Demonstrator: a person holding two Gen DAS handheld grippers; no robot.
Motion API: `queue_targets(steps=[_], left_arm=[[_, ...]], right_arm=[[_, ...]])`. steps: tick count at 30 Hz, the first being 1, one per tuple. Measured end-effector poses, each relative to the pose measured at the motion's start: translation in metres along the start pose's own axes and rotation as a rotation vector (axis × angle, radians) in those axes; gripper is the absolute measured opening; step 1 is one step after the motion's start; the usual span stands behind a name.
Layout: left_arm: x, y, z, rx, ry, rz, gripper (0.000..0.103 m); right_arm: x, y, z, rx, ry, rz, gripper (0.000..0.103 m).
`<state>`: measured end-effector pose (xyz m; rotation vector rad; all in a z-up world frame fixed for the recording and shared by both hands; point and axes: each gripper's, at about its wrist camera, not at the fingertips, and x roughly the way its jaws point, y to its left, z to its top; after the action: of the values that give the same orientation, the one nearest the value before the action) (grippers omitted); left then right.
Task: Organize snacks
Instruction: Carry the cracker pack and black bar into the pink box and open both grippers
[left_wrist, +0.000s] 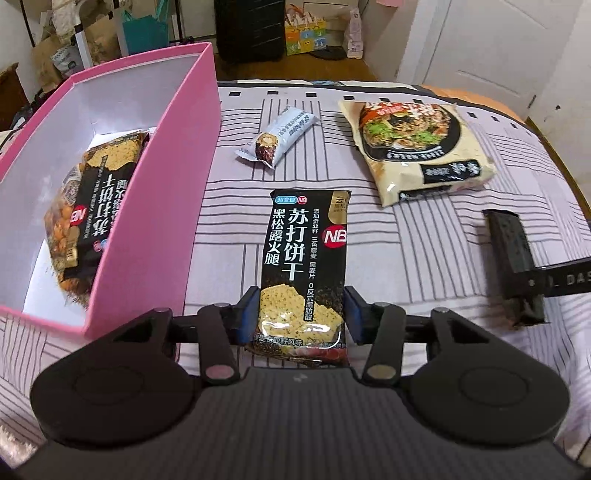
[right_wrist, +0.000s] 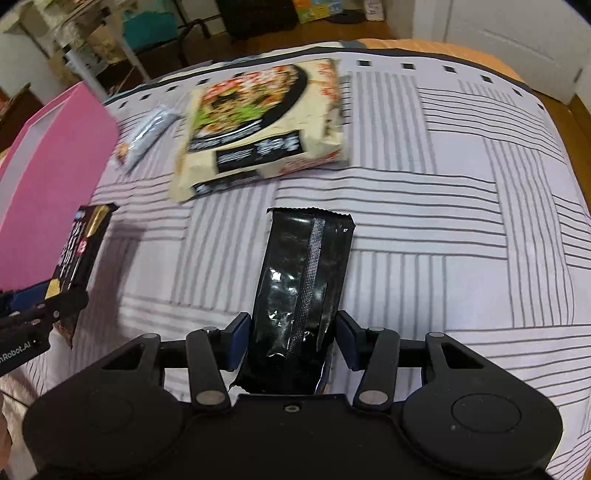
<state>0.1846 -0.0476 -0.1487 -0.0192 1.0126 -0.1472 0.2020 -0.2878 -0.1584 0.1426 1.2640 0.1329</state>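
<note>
Now, from the left wrist camera, the left gripper (left_wrist: 301, 314) is partly closed, its blue pads (left_wrist: 248, 314) pressing both long edges of a black soda-cracker packet (left_wrist: 304, 258) near its lower end. The packet's long axis runs straight ahead from the jaws, printed face up, its top edge toward the far side of the striped bedsheet (left_wrist: 424, 258). To the left stands an open pink box (left_wrist: 177, 177) with a matching cracker packet (left_wrist: 88, 206) lying inside over other snacks. Beyond the held packet lie a small silver snack bar (left_wrist: 280, 138) and a cream noodle bag (left_wrist: 417, 144); at right the other gripper's black packet (left_wrist: 515, 266) shows edge-on. From the right wrist camera, the right gripper (right_wrist: 291, 338) is likewise partly closed, its pads (right_wrist: 238, 339) clamped on the sides of a glossy black packet (right_wrist: 303, 288), back seam upward. This packet also points away from the jaws, leaning slightly right, its crimped end farthest out above the sheet (right_wrist: 443, 221). The noodle bag (right_wrist: 258, 122) lies ahead, the pink box (right_wrist: 55, 166) at left.
</note>
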Motion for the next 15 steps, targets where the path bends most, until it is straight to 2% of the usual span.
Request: queue_targets(steps=[5, 11, 15], left_arm=[[-0.028, 0.0, -0.004, 0.023, -0.007, -0.015, 0.046], [-0.075, 0.006, -0.006, 0.043, -0.033, -0.061, 0.046], [-0.108, 0.013, -0.008, 0.06, -0.059, -0.058, 0.046]], right_arm=[[-0.013, 0.022, -0.013, -0.035, -0.002, 0.048, 0.055], [-0.052, 0.059, -0.038, -0.143, -0.098, 0.066, 0.055], [-0.078, 0.072, -0.049, -0.157, -0.13, 0.12, 0.055]])
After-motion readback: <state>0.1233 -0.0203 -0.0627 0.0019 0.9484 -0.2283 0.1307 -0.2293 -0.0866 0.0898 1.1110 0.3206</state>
